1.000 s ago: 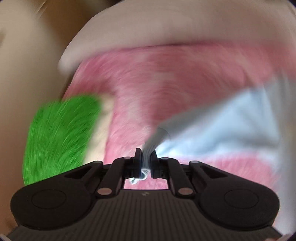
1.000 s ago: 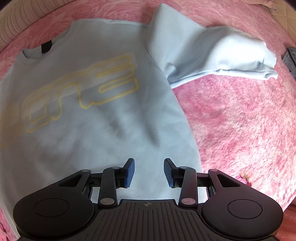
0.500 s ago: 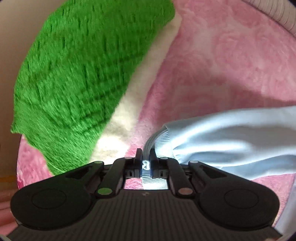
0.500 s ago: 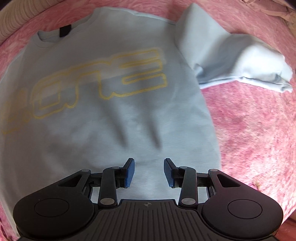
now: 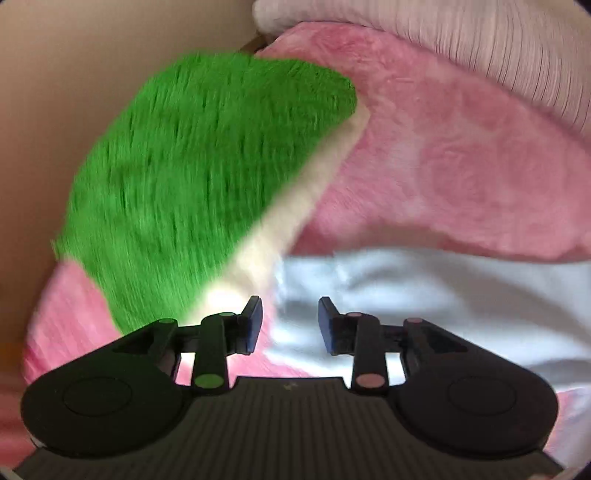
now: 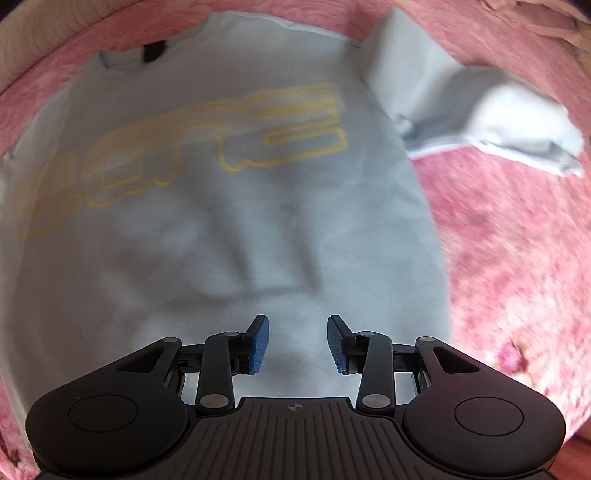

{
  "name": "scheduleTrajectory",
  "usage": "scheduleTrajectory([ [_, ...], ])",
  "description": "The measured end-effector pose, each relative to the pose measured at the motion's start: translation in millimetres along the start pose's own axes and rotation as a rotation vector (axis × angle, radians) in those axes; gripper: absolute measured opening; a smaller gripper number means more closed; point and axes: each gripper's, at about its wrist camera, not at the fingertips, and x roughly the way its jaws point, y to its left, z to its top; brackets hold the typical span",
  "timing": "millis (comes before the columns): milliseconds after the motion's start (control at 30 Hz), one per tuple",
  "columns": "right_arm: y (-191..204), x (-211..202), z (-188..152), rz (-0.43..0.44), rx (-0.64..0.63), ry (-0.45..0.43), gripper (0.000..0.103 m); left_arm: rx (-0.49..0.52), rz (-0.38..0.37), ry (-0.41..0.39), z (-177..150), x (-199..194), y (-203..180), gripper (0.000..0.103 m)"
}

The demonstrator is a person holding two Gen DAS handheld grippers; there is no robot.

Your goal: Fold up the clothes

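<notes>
A light blue sweatshirt (image 6: 229,221) with yellow outline lettering lies face up on a pink fluffy blanket (image 6: 509,258). One sleeve (image 6: 465,110) lies bent at the upper right. My right gripper (image 6: 297,341) is open and empty, just above the sweatshirt's lower body. In the left wrist view my left gripper (image 5: 290,323) is open and empty above the other sleeve (image 5: 424,295), which lies on the pink blanket (image 5: 461,166).
A green and cream fluffy cushion (image 5: 207,192) lies to the left of the left gripper. A white ribbed pillow (image 5: 498,48) sits at the far edge. A beige wall rises at the left. Crumpled beige cloth (image 6: 535,18) lies at the right view's top corner.
My left gripper was shut on the sleeve cuff and has opened, letting the sleeve go onto the blanket. My right gripper stayed open and drifted over the sweatshirt body.
</notes>
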Motion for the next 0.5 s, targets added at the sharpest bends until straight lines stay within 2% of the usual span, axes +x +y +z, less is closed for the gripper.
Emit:
scheduleTrajectory([
  [67,-7,1,-6,0.002,0.05,0.012,0.039,-0.077,-0.087,0.005,-15,8,4,0.029],
  [133,-9,0,-10,0.018,0.07,0.017,0.039,-0.08,-0.095,0.025,-31,22,-2,0.029],
  [233,-10,-2,-17,0.033,0.068,0.018,0.039,-0.017,0.051,0.061,-46,33,-18,0.026],
  [267,-11,-3,-20,0.026,0.061,0.016,0.039,-0.009,0.045,0.055,-50,27,-24,0.02],
  [367,-27,-9,-21,0.03,0.088,-0.009,0.039,0.028,-0.064,0.021,-67,-7,-52,0.021],
  [500,-67,-9,-29,0.029,0.177,-0.018,0.039,0.168,-0.135,-0.026,-102,-44,-113,0.021],
])
